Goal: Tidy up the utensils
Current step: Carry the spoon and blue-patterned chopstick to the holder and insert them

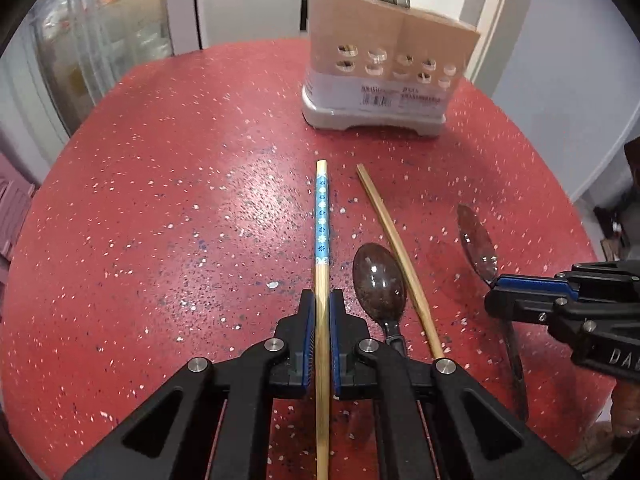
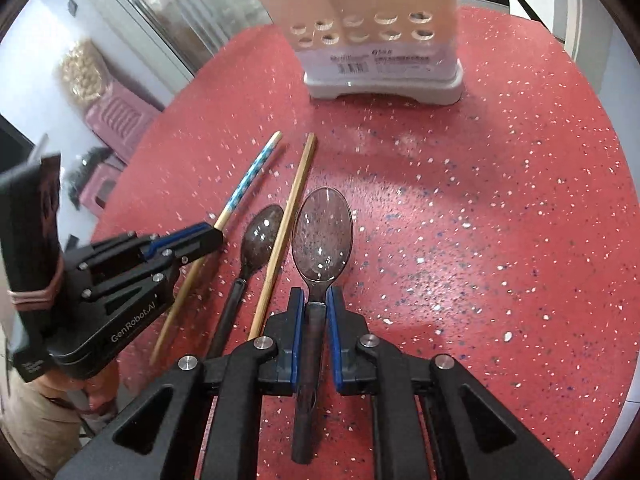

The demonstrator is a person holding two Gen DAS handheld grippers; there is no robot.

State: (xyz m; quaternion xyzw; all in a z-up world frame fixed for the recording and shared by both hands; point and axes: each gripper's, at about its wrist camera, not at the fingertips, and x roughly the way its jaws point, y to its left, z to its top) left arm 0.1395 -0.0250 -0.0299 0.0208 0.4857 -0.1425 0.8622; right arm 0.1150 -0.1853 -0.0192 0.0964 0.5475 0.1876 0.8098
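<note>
My left gripper [image 1: 321, 300] is shut on a bamboo chopstick with a blue patterned band [image 1: 321, 216], low over the red speckled table [image 1: 168, 200]. My right gripper [image 2: 316, 298] is shut on the dark handle of a clear spoon [image 2: 322, 236]. Between them lie a plain bamboo chopstick [image 1: 394, 248] and a second clear spoon [image 1: 378, 282], loose on the table. The utensil holder [image 1: 384, 76], beige with round holes and a white base, stands at the far side and holds several utensils. The left gripper also shows in the right wrist view [image 2: 218, 236], and the right gripper in the left wrist view [image 1: 496, 292].
The round table's edge curves close on the left and right. Beyond it on the left are glass cabinet doors [image 1: 92, 48] and pink crates [image 2: 120, 120]. A white door frame [image 1: 492, 12] stands behind the holder.
</note>
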